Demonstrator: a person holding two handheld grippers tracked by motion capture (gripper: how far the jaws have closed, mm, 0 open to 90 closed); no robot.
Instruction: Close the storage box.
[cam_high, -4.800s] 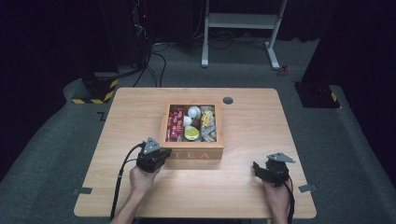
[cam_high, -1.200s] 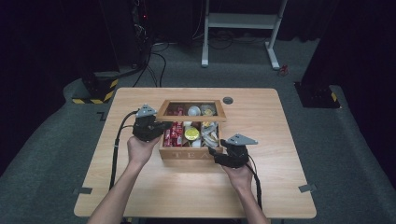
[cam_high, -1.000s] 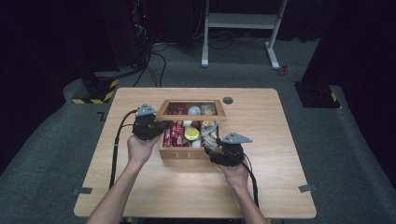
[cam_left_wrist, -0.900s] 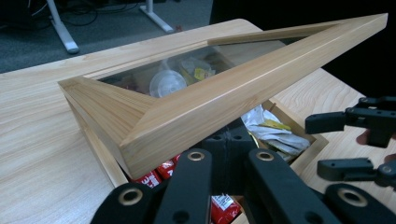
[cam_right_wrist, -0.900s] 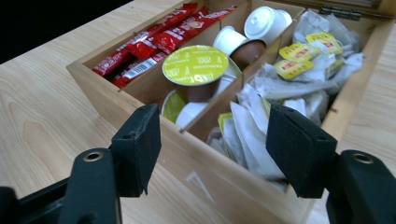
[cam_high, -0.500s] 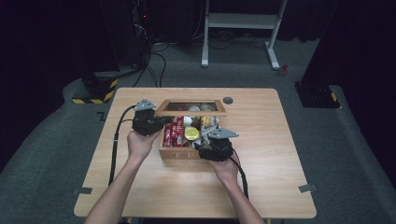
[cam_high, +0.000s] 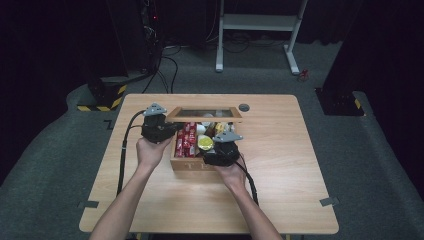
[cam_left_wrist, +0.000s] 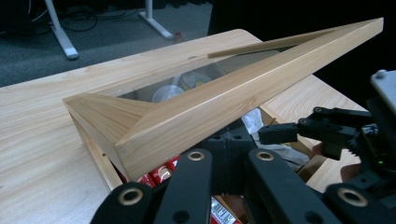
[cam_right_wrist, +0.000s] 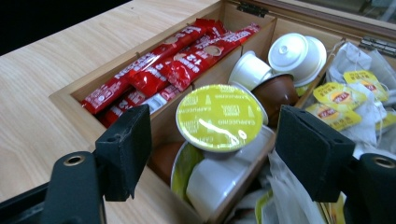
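Box: a light wooden box (cam_high: 192, 162) with inner compartments is sitting at the centre of the high view on the pale wooden table (cam_high: 280, 150).
Lid: the glass-paned wooden lid (cam_left_wrist: 224, 100) is standing raised and tilted, crossing the left gripper view from lower left to upper right.
Left gripper: the left gripper (cam_high: 172, 129) is sitting at the box's left edge in the high view, its jaws together and clamping the lid's near corner.
Right gripper: the right gripper (cam_right_wrist: 212, 156) is hovering over the box's middle compartment; its jaws have just been opening and are standing apart, with the capsule between them, pads not pressing it.
Capsule: a round coffee capsule with a yellow-green foil top (cam_right_wrist: 218, 117) is lying on other capsules at the centre of the right gripper view.
Neighbours: red stick sachets (cam_right_wrist: 163, 65) are filling the upper-left compartment, yellow-tagged tea bags (cam_right_wrist: 355, 93) are lying at the right.
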